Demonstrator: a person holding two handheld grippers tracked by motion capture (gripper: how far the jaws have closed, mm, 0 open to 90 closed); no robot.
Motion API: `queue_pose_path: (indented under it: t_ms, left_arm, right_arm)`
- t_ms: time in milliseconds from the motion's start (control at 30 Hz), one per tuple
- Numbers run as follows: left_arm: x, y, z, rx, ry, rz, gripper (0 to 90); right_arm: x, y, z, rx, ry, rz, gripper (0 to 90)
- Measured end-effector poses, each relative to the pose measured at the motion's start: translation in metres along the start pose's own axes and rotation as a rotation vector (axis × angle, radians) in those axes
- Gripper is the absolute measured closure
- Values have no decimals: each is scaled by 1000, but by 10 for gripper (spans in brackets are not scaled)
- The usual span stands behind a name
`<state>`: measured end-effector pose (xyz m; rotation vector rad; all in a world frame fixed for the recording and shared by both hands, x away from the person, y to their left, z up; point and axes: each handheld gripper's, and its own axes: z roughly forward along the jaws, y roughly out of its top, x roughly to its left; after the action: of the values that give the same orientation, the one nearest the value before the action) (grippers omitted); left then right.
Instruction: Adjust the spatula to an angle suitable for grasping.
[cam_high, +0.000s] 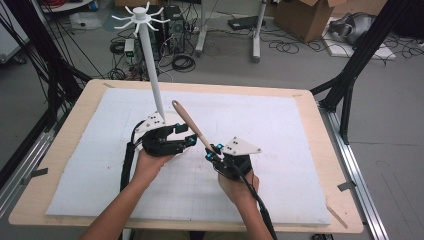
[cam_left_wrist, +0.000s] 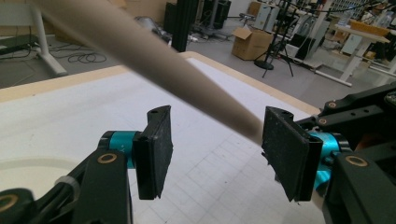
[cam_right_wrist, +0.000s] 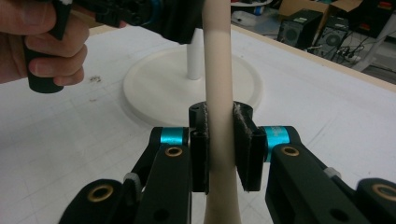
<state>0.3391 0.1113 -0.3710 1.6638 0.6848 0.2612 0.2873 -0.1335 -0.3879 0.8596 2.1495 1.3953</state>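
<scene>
Hands reach in from the near edge of the bench (cam_high: 60, 165), each carrying a tool over the white mat (cam_high: 280, 135). The right tool (cam_high: 214, 150) is clamped tight on the wooden spoon (cam_high: 190, 125), its jaws pressed against both sides of the handle just above the flared end (the right gripper view shows no gap there), and the spoon slants up and away toward the left. The left tool (cam_high: 187, 135) stands wide open, its jaws well apart with the spoon's handle (cam_left_wrist: 154, 70) crossing between them and touching neither; it hovers just beside the white stand (cam_high: 150, 60), whose tall pole rises to a crown of hooks and whose round base (cam_right_wrist: 154, 88) sits flat on the mat. The left hand (cam_right_wrist: 42, 44) grips its tool close to that base. To the right and toward the far edge the mat lies bare and broad, with a strip of wood showing all round its border.
</scene>
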Motion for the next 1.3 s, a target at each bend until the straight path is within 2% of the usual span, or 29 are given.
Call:
queue_pose_path:
  t_ms: [133,300,400,567,733,833,967,1033,1100,1167,1300]
  left_arm:
    - [-3,5,3,1,1,-16,438]
    - [-7,12,6,4,-8,-3,525]
    - [-10,17,5,-2,-16,-8,572]
    - [-15,28,2,-33,-55,-6,655]
    - [-21,39,-2,-63,-116,-22,735]
    - [-24,46,-4,-64,-129,7,750]
    - [-25,52,-7,-58,-152,51,753]
    - [-25,54,-9,-58,-165,67,754]
    - [-24,55,-11,-51,-174,88,755]
    - [-22,56,-13,-46,-183,105,756]
    - [-18,57,-18,-36,-203,122,756]
  right_arm:
    - [6,0,3,9,-9,-28,783]
    - [9,3,4,20,-21,-57,783]
    - [10,6,4,21,-34,-65,783]
    - [11,15,2,0,-49,-79,783]
    - [11,24,2,-23,-42,-83,783]
    - [11,28,1,-40,-35,-83,783]
    - [11,32,1,-54,-13,-87,777]
    - [9,34,0,-63,14,-97,762]
    - [7,35,0,-74,34,-124,663]
    - [2,35,-2,-83,64,-130,601]
    - [-7,36,-4,-103,154,-156,522]
